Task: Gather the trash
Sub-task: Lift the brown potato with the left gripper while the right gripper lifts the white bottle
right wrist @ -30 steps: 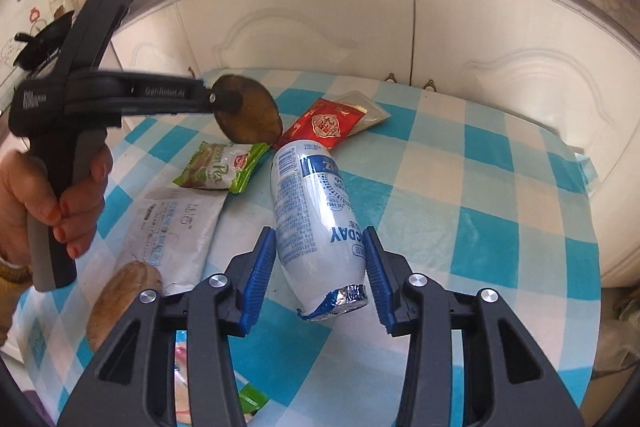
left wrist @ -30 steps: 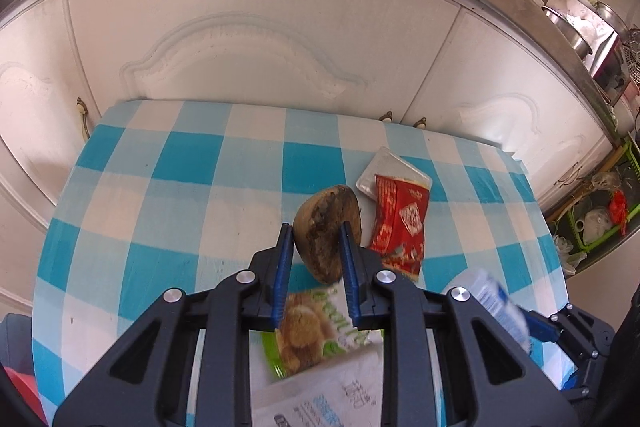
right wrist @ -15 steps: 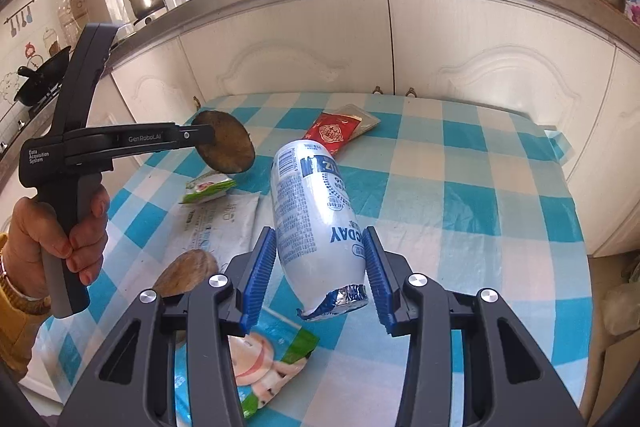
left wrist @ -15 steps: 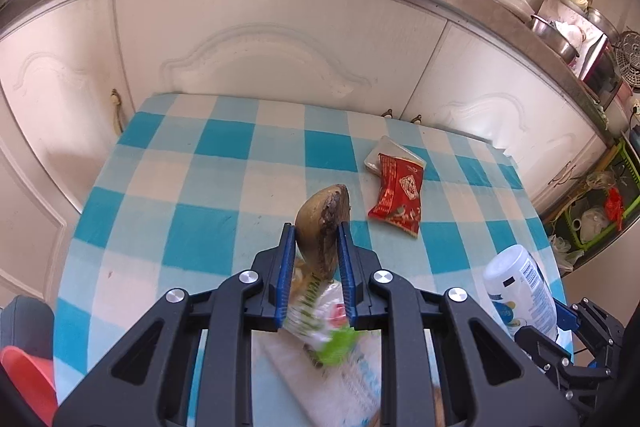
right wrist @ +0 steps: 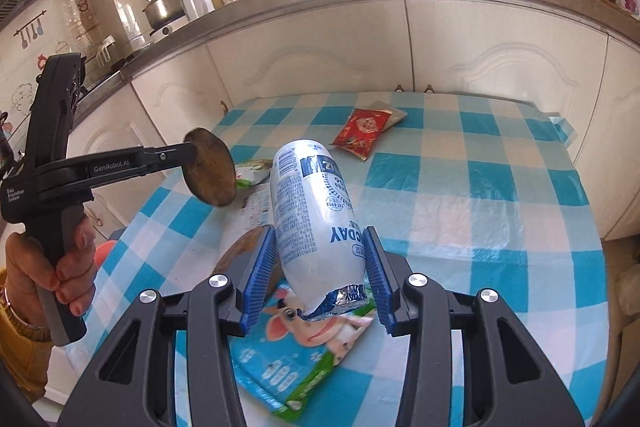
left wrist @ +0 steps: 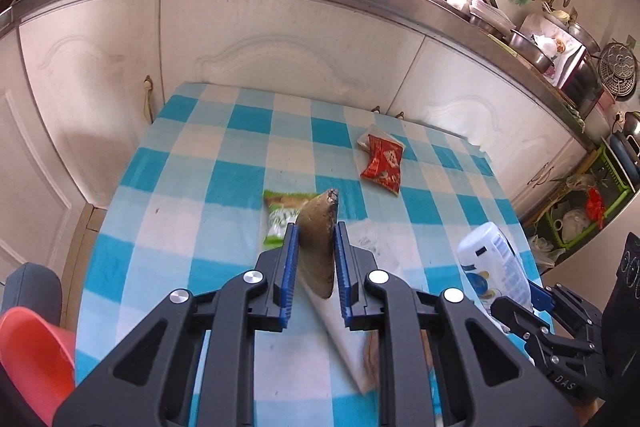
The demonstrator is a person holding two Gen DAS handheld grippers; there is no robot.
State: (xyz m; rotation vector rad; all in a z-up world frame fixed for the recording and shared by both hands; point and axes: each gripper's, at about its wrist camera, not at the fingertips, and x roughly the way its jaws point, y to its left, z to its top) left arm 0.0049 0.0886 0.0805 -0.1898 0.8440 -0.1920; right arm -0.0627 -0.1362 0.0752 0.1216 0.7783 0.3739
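Observation:
My left gripper (left wrist: 316,247) holds a flat brown round piece (left wrist: 318,223) edge-on above the checked table (left wrist: 200,187); its jaws are closing on it. From the right wrist view the same gripper (right wrist: 192,149) and brown piece (right wrist: 210,169) hang at the left, held by a hand. My right gripper (right wrist: 320,235) is shut on a white drink bottle (right wrist: 312,203) with a torn foil lid, lifted off the table. The bottle (left wrist: 496,263) also shows at the right of the left wrist view.
On the cloth lie a red sachet (left wrist: 382,163), a green snack wrapper (left wrist: 280,217), a white packet (right wrist: 260,207), a cow-printed packet (right wrist: 304,347) and another brown piece (right wrist: 240,251). An orange-red tub (left wrist: 32,347) sits low left. White cabinets (left wrist: 280,39) stand behind.
Both grippers have risen and drawn back from the table with their loads. The brown piece has turned edge-on in the left wrist view. The green wrapper now lies beyond the left fingers.

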